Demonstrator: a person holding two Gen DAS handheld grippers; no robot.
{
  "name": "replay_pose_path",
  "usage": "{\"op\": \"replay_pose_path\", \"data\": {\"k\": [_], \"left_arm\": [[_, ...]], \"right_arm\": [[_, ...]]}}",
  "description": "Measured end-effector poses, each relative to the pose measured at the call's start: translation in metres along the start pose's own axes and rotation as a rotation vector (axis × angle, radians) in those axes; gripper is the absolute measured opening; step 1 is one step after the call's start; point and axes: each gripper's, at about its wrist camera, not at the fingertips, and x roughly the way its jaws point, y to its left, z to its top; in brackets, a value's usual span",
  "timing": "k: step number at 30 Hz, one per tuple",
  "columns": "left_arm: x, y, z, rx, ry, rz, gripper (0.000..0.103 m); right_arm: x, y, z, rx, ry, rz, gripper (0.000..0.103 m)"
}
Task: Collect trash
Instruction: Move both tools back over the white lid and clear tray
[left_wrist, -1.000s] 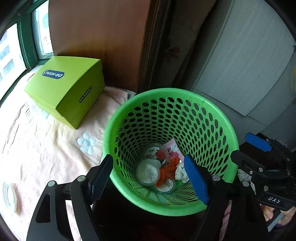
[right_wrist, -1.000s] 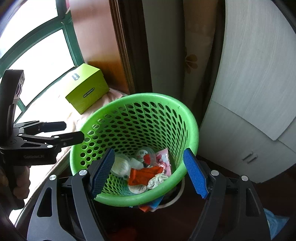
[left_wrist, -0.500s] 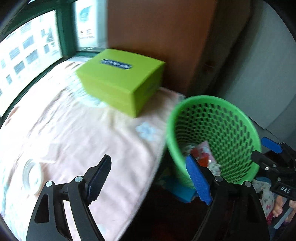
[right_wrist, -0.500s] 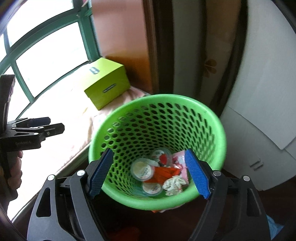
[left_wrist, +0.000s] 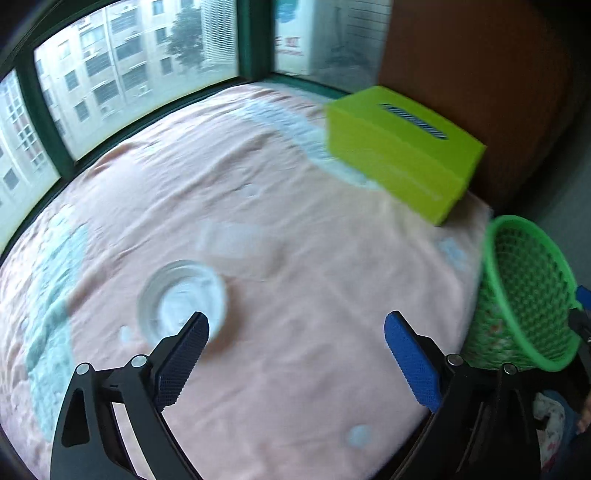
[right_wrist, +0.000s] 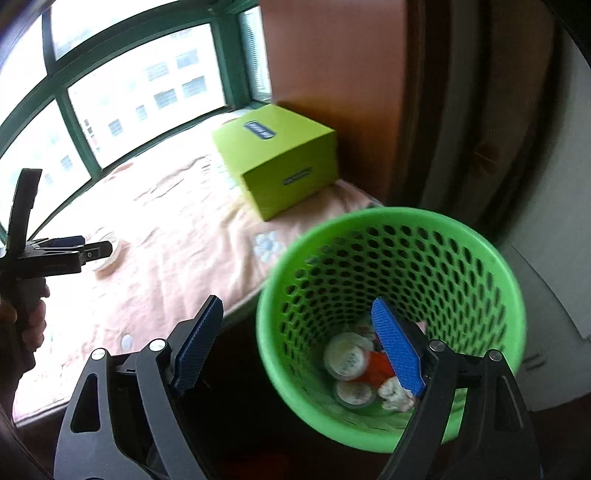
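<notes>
Swung from the green basket (right_wrist: 391, 258), left gripper (left_wrist: 295, 354) hovers over pink bay-window bedding (left_wrist: 295, 221); both jaws spread, empty.

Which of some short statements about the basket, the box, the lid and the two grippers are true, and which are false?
1. The left gripper holds the clear lid. False: its jaws are open and empty, the lid lies on the pink cloth.
2. The green basket already contains trash. True.
3. The green box is inside the basket. False: it sits on the cloth.
4. The right gripper is open. True.
</notes>
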Motion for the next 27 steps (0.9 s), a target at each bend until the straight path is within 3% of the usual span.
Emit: {"op": "replay_pose_path", "data": {"k": [6,12,27], "left_arm": [[0.022,0.051,-0.006,-0.049,0.043,0.059,0.094],[0.041,0.083,-0.013,-0.069,0.088,0.059,0.094],[0.076,0.098,-0.009,-0.048,0.134,0.040,0.094]], "right_arm": [[0.015,0.027,0.009,-0.047,0.013,0.036,0.083],[0.031,0.048,0.017,-0.083,0.033,0.061,0.083],[0.063,0.090,0.032,-0.173,0.070,0.102,0.083]]}}
